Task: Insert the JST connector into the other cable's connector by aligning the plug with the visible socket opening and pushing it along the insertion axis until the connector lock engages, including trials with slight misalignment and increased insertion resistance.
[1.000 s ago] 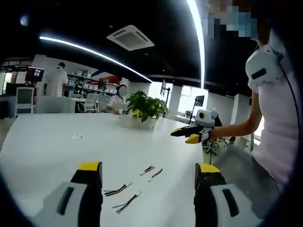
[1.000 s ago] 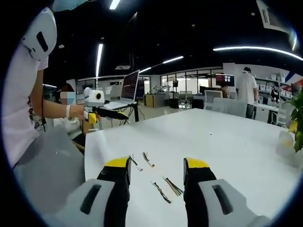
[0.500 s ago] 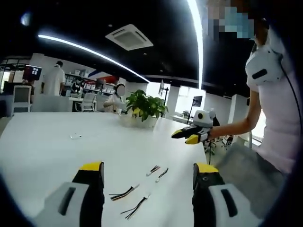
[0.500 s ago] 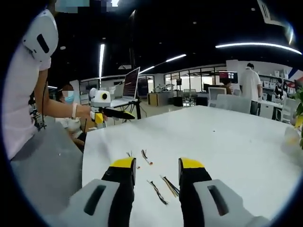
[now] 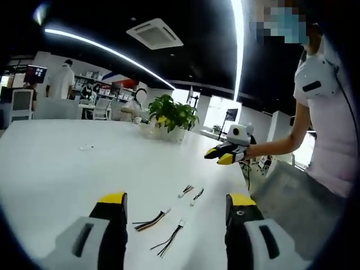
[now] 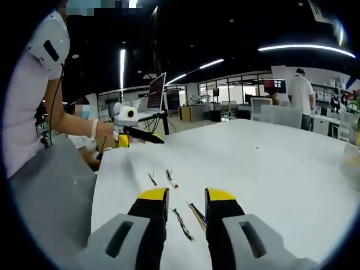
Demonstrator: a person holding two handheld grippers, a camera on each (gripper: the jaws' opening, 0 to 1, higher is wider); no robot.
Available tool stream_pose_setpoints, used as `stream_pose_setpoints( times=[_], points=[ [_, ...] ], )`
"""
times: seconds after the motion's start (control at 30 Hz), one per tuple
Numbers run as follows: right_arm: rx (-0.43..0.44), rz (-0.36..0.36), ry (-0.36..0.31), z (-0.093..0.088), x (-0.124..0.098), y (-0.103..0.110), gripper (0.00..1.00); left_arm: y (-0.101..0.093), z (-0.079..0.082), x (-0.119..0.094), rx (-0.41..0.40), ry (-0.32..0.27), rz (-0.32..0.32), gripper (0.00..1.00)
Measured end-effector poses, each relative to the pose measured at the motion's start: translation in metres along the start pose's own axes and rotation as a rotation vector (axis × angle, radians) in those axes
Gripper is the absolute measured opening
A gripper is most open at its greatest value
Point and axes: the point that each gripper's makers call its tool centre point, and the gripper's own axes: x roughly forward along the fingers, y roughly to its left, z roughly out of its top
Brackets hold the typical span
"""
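Four short multicoloured wire leads with small connectors lay on the white desk ahead of both empty grippers, left gripper released wide, right gripper nearly closed.

white table, yellow-tipped black left gripper.

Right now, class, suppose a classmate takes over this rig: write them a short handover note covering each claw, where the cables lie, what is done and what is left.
Left claw: open, empty, held above the white table.
Right claw: jaws narrowly apart, empty, also above the table.
Cables: four short pieces lie loose on the table. In the left gripper view, two longer ones lie near that claw, the striped cable and the dark cable; two short ones lie beyond, the first short cable and the second short cable.
Done: nothing picked up or joined.
Left: grasp one connector in each claw, line up plug and socket, push until the lock engages.
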Motion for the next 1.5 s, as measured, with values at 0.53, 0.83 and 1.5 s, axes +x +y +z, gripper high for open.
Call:
stream_pose_setpoints(
  times=[0.53, 0.83, 1.5],
  points=[
    [-0.003, 0.085, 0.064, -0.028, 0.033, -0.010, 0.19, 0.022, -0.035, 0.016, -0.105, 0.065, -0.028, 0.62],
    [-0.033, 0.132, 0.077, -0.040, 0.049, -0.011, 0.19, 0.028, -0.049, 0.032, -0.106, 0.105, -0.062, 0.57],
    [-0.039, 0.208, 0.099, -0.065, 0.070, -0.006, 0.16, 0.021, -0.063, 0.057, -0.061, 0.114, -0.171, 0.36]
  ],
)
